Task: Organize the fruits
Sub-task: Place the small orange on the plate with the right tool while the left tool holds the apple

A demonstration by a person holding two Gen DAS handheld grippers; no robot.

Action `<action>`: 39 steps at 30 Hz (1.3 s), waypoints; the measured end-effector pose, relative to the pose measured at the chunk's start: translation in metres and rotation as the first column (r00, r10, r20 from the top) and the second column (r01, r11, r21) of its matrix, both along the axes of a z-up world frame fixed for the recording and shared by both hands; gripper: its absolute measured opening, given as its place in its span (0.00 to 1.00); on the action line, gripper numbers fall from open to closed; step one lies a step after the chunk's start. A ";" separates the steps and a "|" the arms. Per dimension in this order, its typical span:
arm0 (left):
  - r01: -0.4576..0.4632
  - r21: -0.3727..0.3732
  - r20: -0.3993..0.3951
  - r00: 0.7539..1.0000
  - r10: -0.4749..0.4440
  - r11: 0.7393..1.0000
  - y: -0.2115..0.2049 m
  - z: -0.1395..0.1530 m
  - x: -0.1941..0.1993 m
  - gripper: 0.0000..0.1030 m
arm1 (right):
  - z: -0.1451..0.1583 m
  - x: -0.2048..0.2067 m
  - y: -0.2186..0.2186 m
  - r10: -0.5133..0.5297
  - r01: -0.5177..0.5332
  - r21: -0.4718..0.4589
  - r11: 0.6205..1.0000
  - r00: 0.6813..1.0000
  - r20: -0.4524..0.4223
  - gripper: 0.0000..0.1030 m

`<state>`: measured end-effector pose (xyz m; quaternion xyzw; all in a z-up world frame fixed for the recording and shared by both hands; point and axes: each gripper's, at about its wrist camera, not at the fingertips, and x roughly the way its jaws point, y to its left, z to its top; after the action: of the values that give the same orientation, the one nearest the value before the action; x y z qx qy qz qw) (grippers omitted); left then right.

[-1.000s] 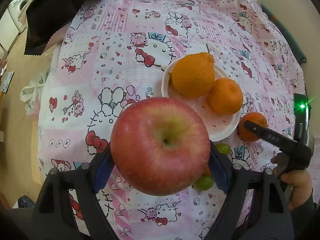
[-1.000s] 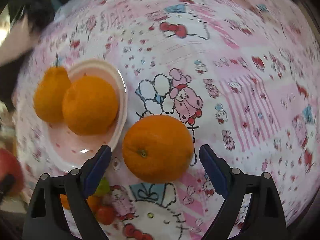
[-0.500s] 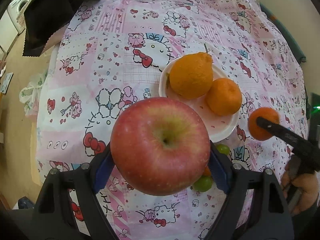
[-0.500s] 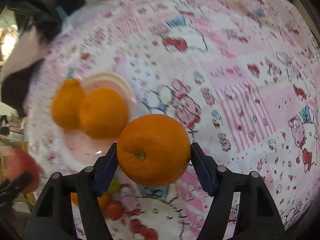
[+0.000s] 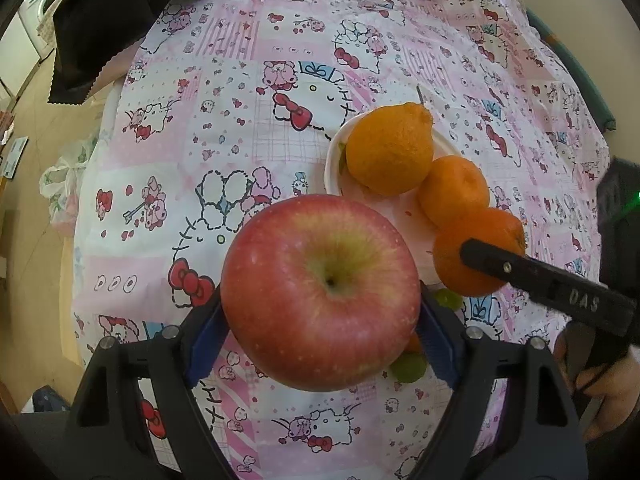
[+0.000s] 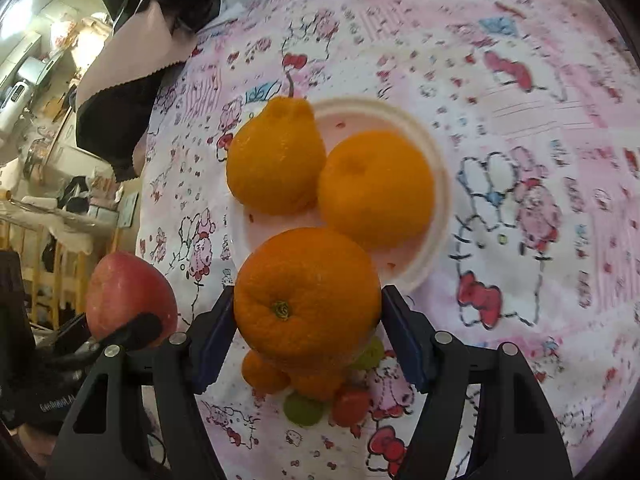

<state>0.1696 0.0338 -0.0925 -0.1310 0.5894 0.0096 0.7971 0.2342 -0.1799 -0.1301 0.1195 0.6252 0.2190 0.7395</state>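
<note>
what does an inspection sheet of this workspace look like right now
surface: pink cartoon-print cloth over the table.
job's things: white plate holding a knobbed citrus and a mandarin; red apple; orange.
clutter: small green, orange and red fruits on the cloth; black and pink fabric at the far edge.
grippers: left hand-held gripper clamps the apple; right hand-held gripper clamps the orange above the plate's near rim.
cables: nothing seen.
surroundings: washing machine, wooden floor.

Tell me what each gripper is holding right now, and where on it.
The left gripper clamps the red apple across its sides, stem dimple facing the camera. The right gripper clamps an orange across its sides, above the plate.
</note>
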 end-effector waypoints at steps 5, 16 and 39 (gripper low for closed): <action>-0.003 -0.004 -0.010 1.000 0.003 1.000 -0.002 -0.004 0.001 0.79 | -0.014 0.014 0.004 -0.006 0.009 0.051 0.999 0.998 -0.063 0.71; 0.004 0.002 -0.002 1.000 -0.004 1.000 -0.006 -0.005 0.004 0.79 | 0.010 0.011 0.039 0.152 -0.104 -0.220 0.970 0.965 0.214 0.71; 0.096 -0.019 0.061 0.994 -0.095 0.995 -0.016 -0.014 0.032 0.79 | -0.001 0.005 -0.009 -0.006 0.006 0.006 1.000 1.000 -0.006 0.79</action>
<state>0.2020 0.0176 -0.1062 -0.1117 0.5709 -0.0388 0.8125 0.2387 -0.1888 -0.1315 0.1244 0.6262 0.2183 0.7381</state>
